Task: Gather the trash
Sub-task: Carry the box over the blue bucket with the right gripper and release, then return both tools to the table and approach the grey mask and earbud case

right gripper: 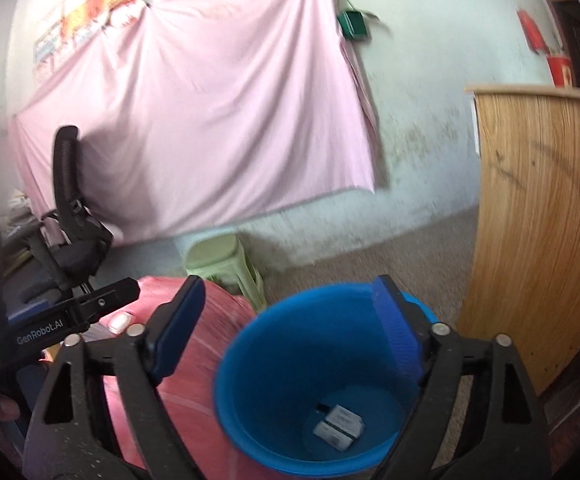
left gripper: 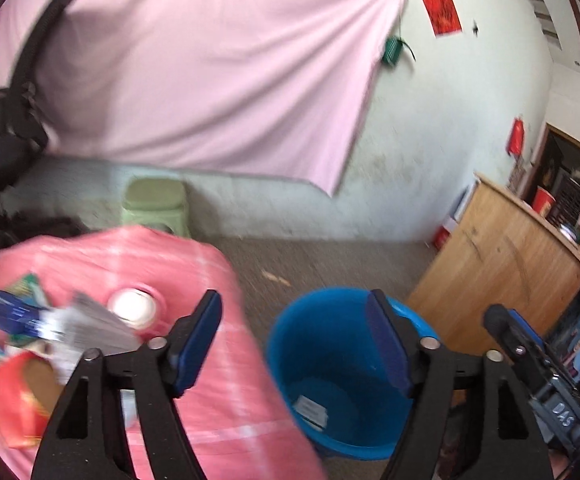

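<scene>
Small white box [right gripper: 338, 426] in blue bucket [right gripper: 250, 360], below empty right gripper [right gripper: 290, 328].

Lighting: soft, even daylight, moderately bright. Motion blur: heavy on the worktop [left gripper: 218, 360] clutter. Fisheye bending and dark vignette at edges.

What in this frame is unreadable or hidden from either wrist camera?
- Trash pile on the pink cloth: left view, motion-blurred and cut by the left edge; item types unclear.
- White box in the blue bucket: print too small.
- Bucket base: hidden by the right gripper.
- Left gripper: open, empty.
</scene>
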{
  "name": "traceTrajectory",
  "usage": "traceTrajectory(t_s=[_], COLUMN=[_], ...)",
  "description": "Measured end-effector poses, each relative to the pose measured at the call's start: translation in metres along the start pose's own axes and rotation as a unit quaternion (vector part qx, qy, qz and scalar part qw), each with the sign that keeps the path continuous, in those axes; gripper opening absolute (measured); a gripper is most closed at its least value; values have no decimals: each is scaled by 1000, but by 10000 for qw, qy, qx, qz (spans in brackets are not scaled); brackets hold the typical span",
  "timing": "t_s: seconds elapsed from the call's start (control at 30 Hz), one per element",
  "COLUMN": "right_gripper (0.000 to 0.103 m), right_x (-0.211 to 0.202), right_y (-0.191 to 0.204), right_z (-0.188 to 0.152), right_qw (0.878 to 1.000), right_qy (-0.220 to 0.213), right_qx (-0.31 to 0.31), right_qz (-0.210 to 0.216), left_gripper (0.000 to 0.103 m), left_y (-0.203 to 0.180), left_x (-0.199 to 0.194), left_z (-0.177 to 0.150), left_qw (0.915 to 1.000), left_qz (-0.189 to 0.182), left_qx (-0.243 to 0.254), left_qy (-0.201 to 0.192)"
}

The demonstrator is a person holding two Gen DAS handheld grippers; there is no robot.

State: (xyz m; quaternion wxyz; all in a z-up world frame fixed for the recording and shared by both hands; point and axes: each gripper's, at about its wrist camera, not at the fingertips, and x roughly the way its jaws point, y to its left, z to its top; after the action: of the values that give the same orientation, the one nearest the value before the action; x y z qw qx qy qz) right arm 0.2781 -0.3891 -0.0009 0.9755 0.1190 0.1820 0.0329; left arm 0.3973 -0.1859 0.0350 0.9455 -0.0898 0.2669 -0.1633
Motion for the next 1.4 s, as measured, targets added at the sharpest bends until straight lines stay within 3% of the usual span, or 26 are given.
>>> traceTrajectory(t_s=[0.3, 0.57, 0.83, 1.13, 1.4], right_gripper=[103, 103, 103, 103, 103], right_x=[-34, -54, -61, -41, -5], right_y=[61, 121, 173, 206, 218], right_z=[-5, -18, -38, -64, -74], right_qw=[9960, 9855, 9783, 9768, 9791], right_qy=[-605, -934, -980, -525, 249], right_qx=[-254, -767, -1129, -1439, -1593], right_qz=[614, 1192, 1436, 1497, 1243], left_gripper=[100, 101, 101, 101, 101], left_y=[52, 97, 131, 168, 200], left_x=[-88, -158, -198, -207, -176], left_z=[-12, -42, -66, -87, -91], left_qw=[9926, 9811, 9693, 9674, 9775], left_qz=[741, 1316, 1789, 2016, 1958], left_qx=[76, 19, 55, 73, -213], left_qy=[-959, -1420, -1686, -1531, -749])
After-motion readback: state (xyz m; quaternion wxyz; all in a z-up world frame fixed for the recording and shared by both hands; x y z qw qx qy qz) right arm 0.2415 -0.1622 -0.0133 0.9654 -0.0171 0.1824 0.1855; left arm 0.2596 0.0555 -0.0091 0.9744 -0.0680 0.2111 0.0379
